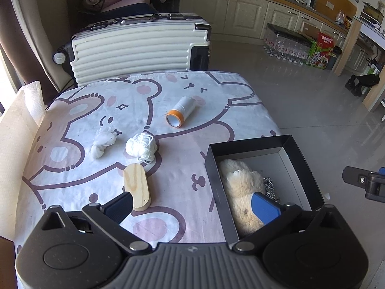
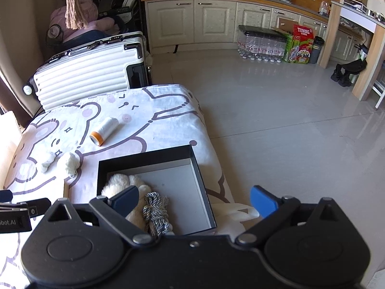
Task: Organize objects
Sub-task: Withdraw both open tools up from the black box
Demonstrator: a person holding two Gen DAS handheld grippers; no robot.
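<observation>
Objects for sorting lie on a table [image 1: 79,187] covered with a white cloth printed with pink cartoon bears. At its right edge sits an open black cardboard box with a grey interior [image 1: 298,154]. Inside the box, against its left wall, lies a cream plush toy [image 1: 243,183], and just beside it a twisted black-and-white cord bundle [image 2: 154,210].

Outside the box, 4 items rest on the cloth. A white thread spool with an orange end [image 1: 181,112] lies on its side toward the far end of the table. Nearer, a small crumpled white cloth knot [image 1: 102,142] and a loose ball of white yarn [image 1: 142,147] sit side by side, apart from each other. Closest to the camera lies a pale wooden oblong block [image 1: 136,186].

The left gripper [image 1: 192,207] hovers with its fingers spread wide and nothing between them, 1 finger near the wooden block, the other over the plush toy. The right gripper [image 2: 193,198] is also spread wide and empty, above the box's near end.

A white ribbed hard-shell suitcase [image 1: 134,48] stands behind the table.
</observation>
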